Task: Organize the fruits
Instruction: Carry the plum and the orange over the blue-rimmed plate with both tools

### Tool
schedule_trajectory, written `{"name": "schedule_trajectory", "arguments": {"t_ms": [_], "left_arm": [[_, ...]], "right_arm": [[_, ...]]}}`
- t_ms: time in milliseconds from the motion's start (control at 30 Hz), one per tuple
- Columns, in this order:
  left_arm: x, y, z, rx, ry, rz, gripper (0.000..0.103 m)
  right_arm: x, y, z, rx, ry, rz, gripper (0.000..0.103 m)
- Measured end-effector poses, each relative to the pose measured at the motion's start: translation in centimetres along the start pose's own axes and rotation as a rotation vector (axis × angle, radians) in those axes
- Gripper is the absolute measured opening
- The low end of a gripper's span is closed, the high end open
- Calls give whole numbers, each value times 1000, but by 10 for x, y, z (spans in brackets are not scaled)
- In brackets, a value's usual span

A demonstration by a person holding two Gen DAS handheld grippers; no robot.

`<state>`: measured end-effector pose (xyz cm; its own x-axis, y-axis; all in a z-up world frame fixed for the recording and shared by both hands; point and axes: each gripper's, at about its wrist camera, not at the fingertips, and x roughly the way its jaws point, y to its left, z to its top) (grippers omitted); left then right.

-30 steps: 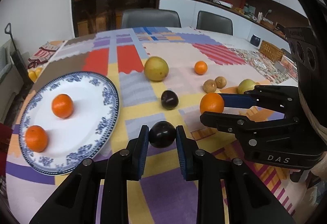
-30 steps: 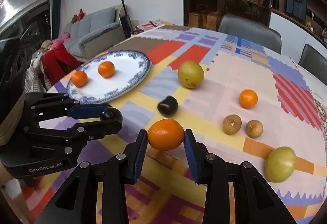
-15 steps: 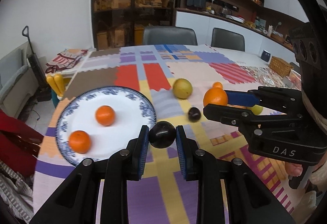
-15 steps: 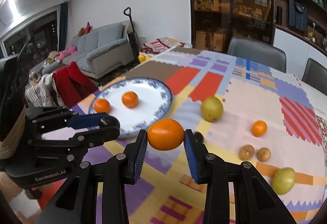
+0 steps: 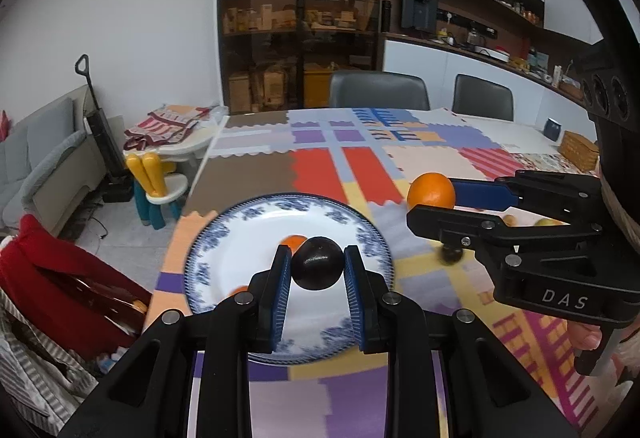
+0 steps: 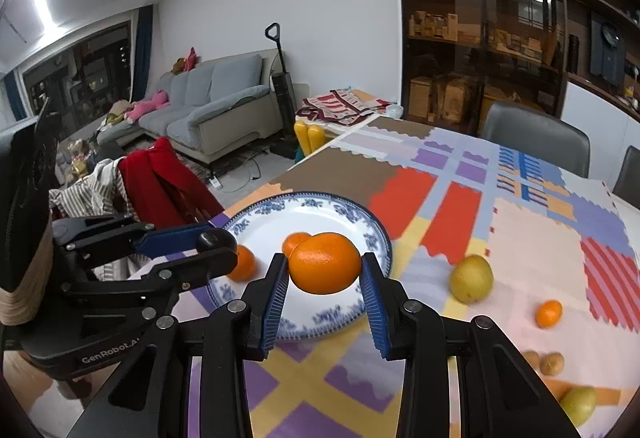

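Note:
My left gripper [image 5: 318, 270] is shut on a dark plum [image 5: 319, 264] and holds it in the air above the blue-rimmed white plate [image 5: 224, 266]. My right gripper [image 6: 325, 274] is shut on an orange [image 6: 325, 268], also held above the plate [image 6: 348, 302]; it also shows in the left wrist view [image 5: 432, 191]. Two small oranges [image 6: 296, 242] [image 6: 245, 263] lie on the plate, partly hidden by the held fruit and gripper. The left gripper appears at the left of the right wrist view [image 6: 208, 242].
On the patchwork cloth to the right lie a yellow-green fruit [image 6: 471, 278], a small orange [image 6: 549, 314], two brown fruits [image 6: 551, 363], another green fruit [image 6: 578, 404] and a second dark plum [image 5: 451, 253]. Chairs [image 5: 378, 90] stand behind the table. The table's left edge is near the plate.
Both grippers have risen and moved left with their fruit, from over the cloth to above the plate. The loose fruits now lie to the right.

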<state>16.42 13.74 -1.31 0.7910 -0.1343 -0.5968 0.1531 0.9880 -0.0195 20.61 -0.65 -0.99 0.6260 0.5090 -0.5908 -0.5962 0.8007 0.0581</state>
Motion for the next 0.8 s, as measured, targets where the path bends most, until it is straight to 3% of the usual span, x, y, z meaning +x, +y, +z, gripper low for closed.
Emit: {"name": "schedule_trajectory", "arguments": {"t_ms": [433, 800], "left_arm": [[33, 34, 18, -23, 36, 12, 27], [95, 65, 19, -91, 181, 11, 26]], "right_arm": [[46, 2, 30, 19, 28, -8, 38], [104, -15, 38, 59, 143, -31, 38]]}}
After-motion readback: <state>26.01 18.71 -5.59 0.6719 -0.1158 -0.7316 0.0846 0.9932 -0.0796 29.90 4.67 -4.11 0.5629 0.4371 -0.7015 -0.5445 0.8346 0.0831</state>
